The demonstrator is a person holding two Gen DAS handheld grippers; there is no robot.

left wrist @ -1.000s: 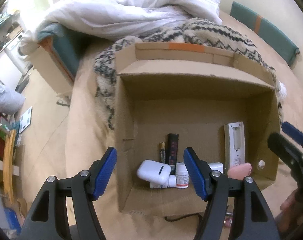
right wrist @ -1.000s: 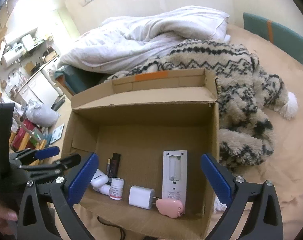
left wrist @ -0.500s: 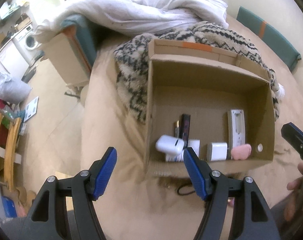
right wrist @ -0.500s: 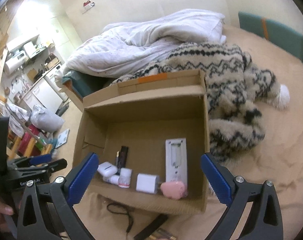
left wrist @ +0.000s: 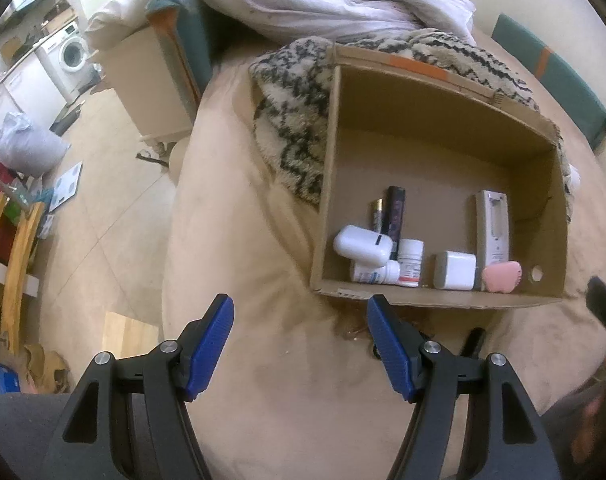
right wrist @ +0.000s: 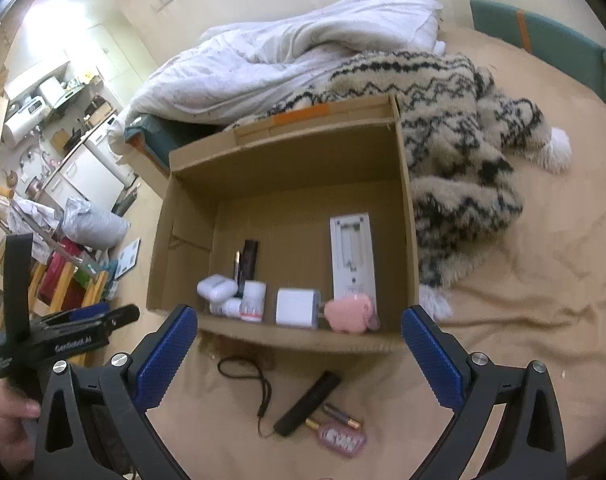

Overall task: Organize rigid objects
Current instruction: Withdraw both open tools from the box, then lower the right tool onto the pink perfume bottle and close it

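Note:
An open cardboard box (right wrist: 407,216) (left wrist: 327,184) sits on a beige bedspread. Inside lie a white remote (right wrist: 350,252), a white charger (right wrist: 297,307), a pink case (right wrist: 349,314), a pill bottle (right wrist: 253,300), a white earbud case (left wrist: 362,245) and a black tube (left wrist: 395,216). In front of the box on the bedspread lie a black stick with a cord (right wrist: 307,404), a battery (right wrist: 341,416) and a pink item (right wrist: 343,438). My left gripper (left wrist: 301,346) is open and empty, near the box's front left corner. My right gripper (right wrist: 299,354) is open and empty, above the loose items.
A patterned fuzzy blanket (right wrist: 463,128) lies behind and right of the box. A white duvet (right wrist: 287,56) is heaped at the back. The bed's left edge (left wrist: 171,240) drops to a floor with a wooden rack (left wrist: 11,264).
Both grippers have pulled back and up from the box, so it looks smaller. The loose items in front of the box have come into the right wrist view.

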